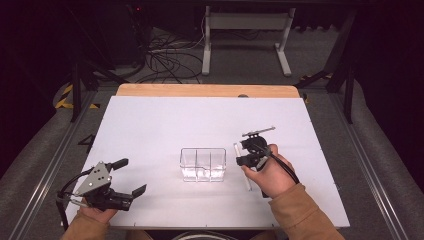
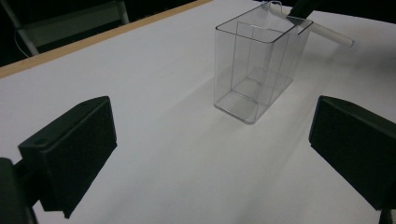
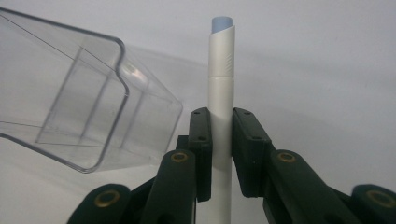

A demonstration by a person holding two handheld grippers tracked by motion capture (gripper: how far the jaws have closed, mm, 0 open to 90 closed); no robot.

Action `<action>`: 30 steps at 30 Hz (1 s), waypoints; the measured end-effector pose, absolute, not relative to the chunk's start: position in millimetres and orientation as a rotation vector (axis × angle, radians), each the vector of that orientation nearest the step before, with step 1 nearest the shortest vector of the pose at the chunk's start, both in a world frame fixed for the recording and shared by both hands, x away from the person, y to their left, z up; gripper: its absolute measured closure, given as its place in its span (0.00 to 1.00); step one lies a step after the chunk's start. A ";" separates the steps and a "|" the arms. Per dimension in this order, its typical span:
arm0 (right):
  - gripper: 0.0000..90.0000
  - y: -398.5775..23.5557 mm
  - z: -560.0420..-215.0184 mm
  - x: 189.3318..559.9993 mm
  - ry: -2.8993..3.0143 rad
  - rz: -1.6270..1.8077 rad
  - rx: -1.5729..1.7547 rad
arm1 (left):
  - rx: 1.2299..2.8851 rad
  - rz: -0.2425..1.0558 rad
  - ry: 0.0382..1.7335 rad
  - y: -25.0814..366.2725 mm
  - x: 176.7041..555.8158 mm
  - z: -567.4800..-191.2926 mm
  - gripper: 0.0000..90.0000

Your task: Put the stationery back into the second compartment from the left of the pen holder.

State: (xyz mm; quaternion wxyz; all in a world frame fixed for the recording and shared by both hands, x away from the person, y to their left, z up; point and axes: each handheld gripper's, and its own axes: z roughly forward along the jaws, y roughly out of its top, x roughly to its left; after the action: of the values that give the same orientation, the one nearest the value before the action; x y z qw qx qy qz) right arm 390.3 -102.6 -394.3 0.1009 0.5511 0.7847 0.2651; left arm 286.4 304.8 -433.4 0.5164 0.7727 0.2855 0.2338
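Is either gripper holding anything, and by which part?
The right gripper clamps the white pen mid-barrel. The left gripper is open, holding nothing.

Pen (image 3: 221,93) barrel: no legible print.
Clear container (image 1: 202,164) walls: no label or marking readable.
Bench (image 1: 150,130) surface: no text, numbers or signs legible.
Grippers: no brand legible.
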 end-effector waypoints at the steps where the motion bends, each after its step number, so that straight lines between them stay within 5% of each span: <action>1: 0.88 -103.5 -392.4 389.5 2.310 0.805 1.612 | 1.855 0.561 0.686 304.9 286.4 -433.4 0.02; 30: 0.88 -118.8 -344.8 360.3 2.127 1.498 0.855 | 1.831 0.556 0.691 306.4 285.9 -433.1 0.02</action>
State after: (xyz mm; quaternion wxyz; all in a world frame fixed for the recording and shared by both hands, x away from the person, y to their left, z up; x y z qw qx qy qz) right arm 360.3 -118.8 -344.8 0.2001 0.3059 0.7611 0.5358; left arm 285.9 306.4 -433.1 0.5258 0.7655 0.2889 0.2325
